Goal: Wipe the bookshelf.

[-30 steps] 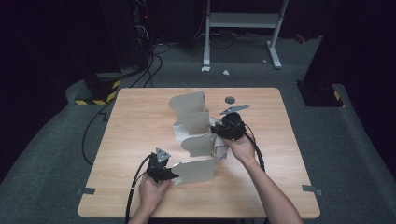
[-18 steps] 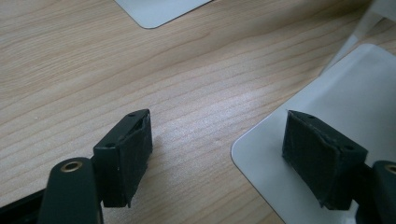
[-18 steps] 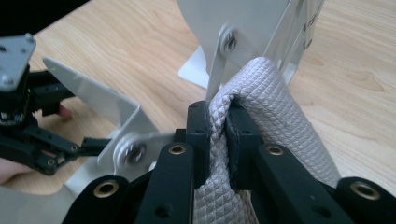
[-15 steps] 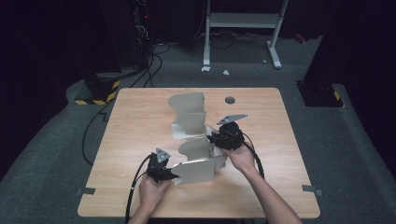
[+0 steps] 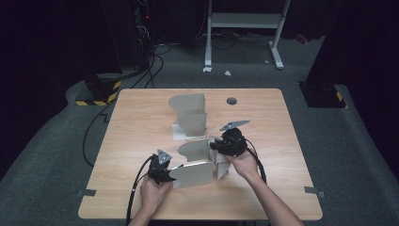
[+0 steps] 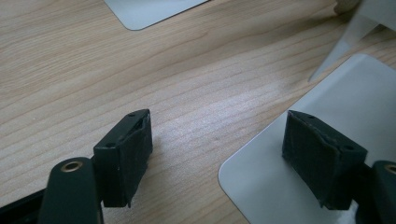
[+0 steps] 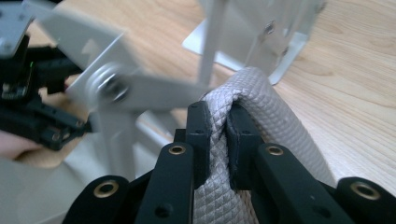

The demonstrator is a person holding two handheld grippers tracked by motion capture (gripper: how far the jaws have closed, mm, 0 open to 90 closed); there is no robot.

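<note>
right tongs (image 7: 217, 140) lower, nearer rack (image 5: 193, 172)

In the right gripper view, the quilted grey cloth (image 7: 261, 116) runs down behind the jaws and off the bottom edge, so its full shape cannot be told. The metal bracket with a round bolt (image 7: 112, 86) is blurred, its edges smeared. The left gripper (image 7: 28, 112) is cut by that view's left border, with a bit of hand (image 7: 14, 144) beside it.

In the left gripper view, the grey metal plate (image 6: 289, 177) runs past the bottom and right edges, and another plate (image 6: 149, 9) is cropped at the top.

In the high view, the small round thing (image 5: 231, 100) on the table (image 5: 136, 136) is too small to name.
</note>
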